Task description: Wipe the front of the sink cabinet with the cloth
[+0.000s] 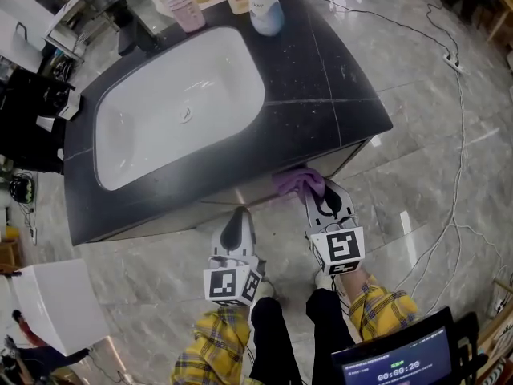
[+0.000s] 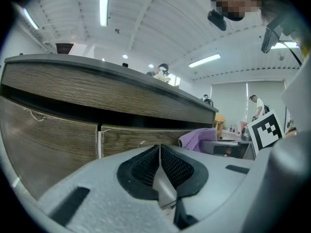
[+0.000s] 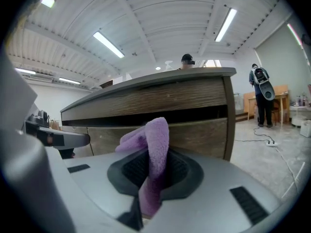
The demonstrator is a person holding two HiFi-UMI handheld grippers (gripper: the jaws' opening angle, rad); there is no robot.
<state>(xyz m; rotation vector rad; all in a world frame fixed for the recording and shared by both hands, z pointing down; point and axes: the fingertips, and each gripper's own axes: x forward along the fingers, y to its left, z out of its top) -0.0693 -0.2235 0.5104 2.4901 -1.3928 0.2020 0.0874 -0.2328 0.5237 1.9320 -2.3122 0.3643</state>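
The sink cabinet has a dark stone top (image 1: 321, 70) with a white basin (image 1: 180, 107) and a wood-grain front (image 2: 58, 135) (image 3: 194, 130). My right gripper (image 1: 314, 192) (image 3: 153, 171) is shut on a purple cloth (image 1: 298, 183) (image 3: 154, 149), and the cloth bunches just under the counter's overhang, close to the cabinet front near its right corner. My left gripper (image 1: 234, 224) (image 2: 159, 166) is shut with nothing between its jaws, pointing at the cabinet front a little left of the cloth (image 2: 197, 138). Whether the cloth touches the wood cannot be told.
Bottles and a pink cup (image 1: 186, 10) stand at the back of the counter. Cables (image 1: 458, 119) run over the marble floor on the right. A white box (image 1: 56, 303) sits on the floor at the left, and a screen (image 1: 397, 359) is at the bottom right.
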